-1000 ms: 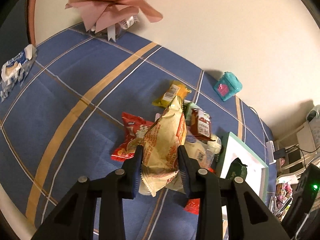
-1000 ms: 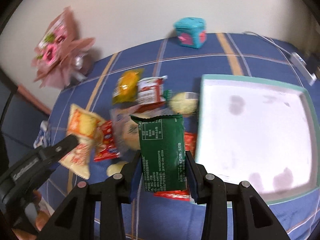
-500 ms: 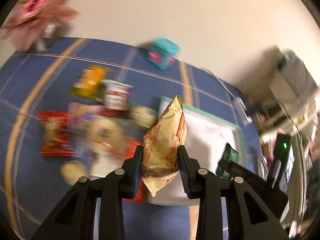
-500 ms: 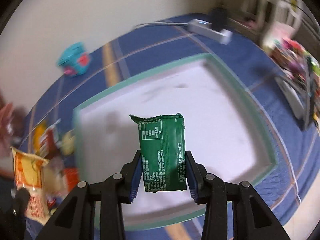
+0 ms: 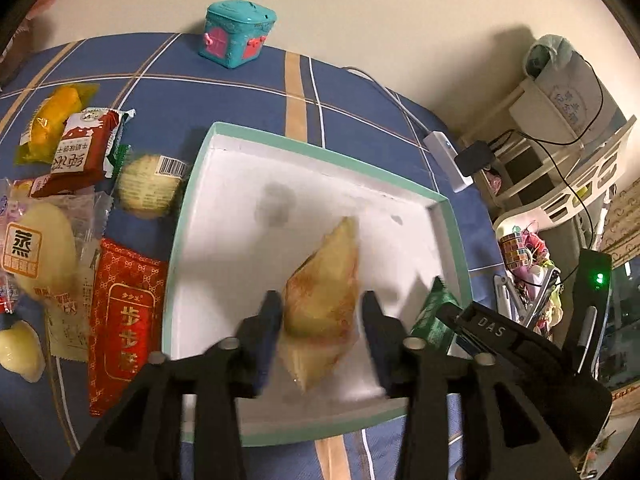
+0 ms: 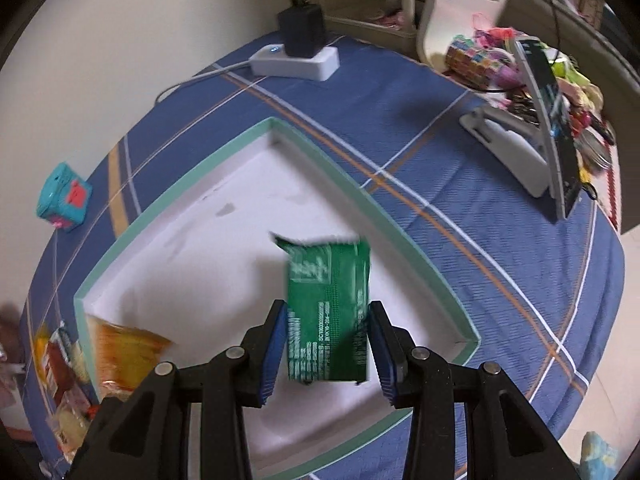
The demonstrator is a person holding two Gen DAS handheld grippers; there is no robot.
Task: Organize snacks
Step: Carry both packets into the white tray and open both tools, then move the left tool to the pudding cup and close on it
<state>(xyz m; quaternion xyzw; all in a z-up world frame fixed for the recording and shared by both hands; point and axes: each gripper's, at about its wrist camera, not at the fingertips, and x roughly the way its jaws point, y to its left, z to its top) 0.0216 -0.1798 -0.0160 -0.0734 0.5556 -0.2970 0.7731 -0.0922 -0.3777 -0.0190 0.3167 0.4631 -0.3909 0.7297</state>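
A white tray with a teal rim [image 5: 312, 148] lies on the blue plaid cloth; it also shows in the right wrist view [image 6: 224, 152]. My left gripper [image 5: 320, 320] is open over the tray, and the yellow snack bag [image 5: 324, 300] is blurred between its jaws, dropping free. It also shows at the tray's left edge in the right wrist view [image 6: 128, 352]. My right gripper [image 6: 327, 344] is open over the tray, and the green packet [image 6: 328, 312] is blurred, slipping down between its jaws. The green packet shows in the left wrist view [image 5: 434, 320].
Several loose snacks lie left of the tray: a red packet [image 5: 124, 320], a round cake [image 5: 148, 190], a red-white packet [image 5: 82, 152], an orange packet [image 5: 52, 120]. A teal toy box [image 5: 238, 32] stands behind. A power strip [image 6: 296, 62] and a phone stand [image 6: 536, 148] sit right.
Both grippers moved from the snack pile to over the tray, then opened. The yellow bag and the green packet are now loose and falling into the tray.
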